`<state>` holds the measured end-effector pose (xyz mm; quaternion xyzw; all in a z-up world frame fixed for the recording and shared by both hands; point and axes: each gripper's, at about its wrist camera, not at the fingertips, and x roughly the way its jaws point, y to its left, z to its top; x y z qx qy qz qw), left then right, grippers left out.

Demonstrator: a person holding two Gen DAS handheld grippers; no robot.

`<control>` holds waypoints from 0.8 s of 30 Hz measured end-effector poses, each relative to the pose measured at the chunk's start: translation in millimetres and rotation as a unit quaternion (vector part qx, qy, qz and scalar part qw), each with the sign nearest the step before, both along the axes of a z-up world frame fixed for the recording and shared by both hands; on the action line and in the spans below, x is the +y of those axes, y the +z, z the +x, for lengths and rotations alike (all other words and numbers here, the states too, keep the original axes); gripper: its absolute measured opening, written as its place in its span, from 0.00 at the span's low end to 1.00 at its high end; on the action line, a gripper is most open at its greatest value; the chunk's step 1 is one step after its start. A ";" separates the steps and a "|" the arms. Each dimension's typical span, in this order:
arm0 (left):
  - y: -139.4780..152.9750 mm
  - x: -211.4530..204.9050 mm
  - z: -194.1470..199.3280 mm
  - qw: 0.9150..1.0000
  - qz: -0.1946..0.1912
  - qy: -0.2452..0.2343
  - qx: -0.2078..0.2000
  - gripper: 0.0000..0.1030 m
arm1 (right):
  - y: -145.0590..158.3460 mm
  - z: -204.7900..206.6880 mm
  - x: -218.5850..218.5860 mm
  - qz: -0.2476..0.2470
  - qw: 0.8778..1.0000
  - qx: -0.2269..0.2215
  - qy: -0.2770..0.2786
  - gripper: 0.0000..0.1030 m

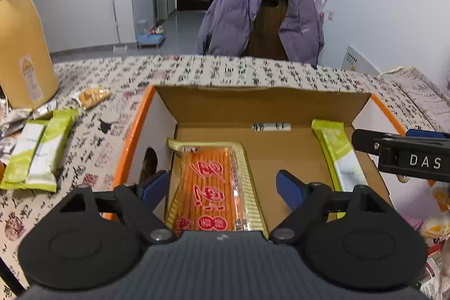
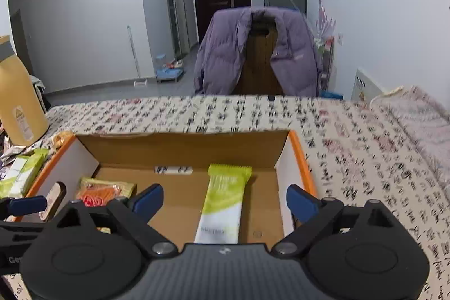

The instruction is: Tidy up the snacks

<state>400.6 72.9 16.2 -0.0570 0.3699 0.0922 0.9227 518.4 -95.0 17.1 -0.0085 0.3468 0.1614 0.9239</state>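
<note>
Both grippers hang over the box (image 1: 281,103), an open cardboard carton with orange rims on a calligraphy-print cloth (image 2: 351,137): left gripper (image 1: 225,182) spread wide over the orange pack (image 1: 213,187), right gripper (image 2: 225,201) spread wide over the green bar (image 2: 222,204), pads off both. Orange pack is clear film with gold edges and red characters, flat at the box's left; green bar is lime-and-white, flat at its right, print too small to read. Two more green bars (image 1: 36,151) lie outside on the cloth beside a tan bottle (image 1: 22,47); the right gripper's body reads "DAS".
</note>
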 end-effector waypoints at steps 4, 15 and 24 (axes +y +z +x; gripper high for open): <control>-11.3 7.6 3.9 1.000 -0.010 0.012 0.019 0.83 | -13.3 4.3 -3.0 0.010 1.000 0.021 -0.002 0.95; -17.3 6.1 -1.2 1.000 -0.002 0.009 0.019 0.87 | -16.9 -1.3 -4.8 0.001 0.999 -0.022 -0.023 1.00; -20.7 -1.2 4.0 0.999 0.026 -0.007 0.036 0.90 | -27.9 0.1 -1.6 -0.017 1.000 -0.006 -0.006 1.00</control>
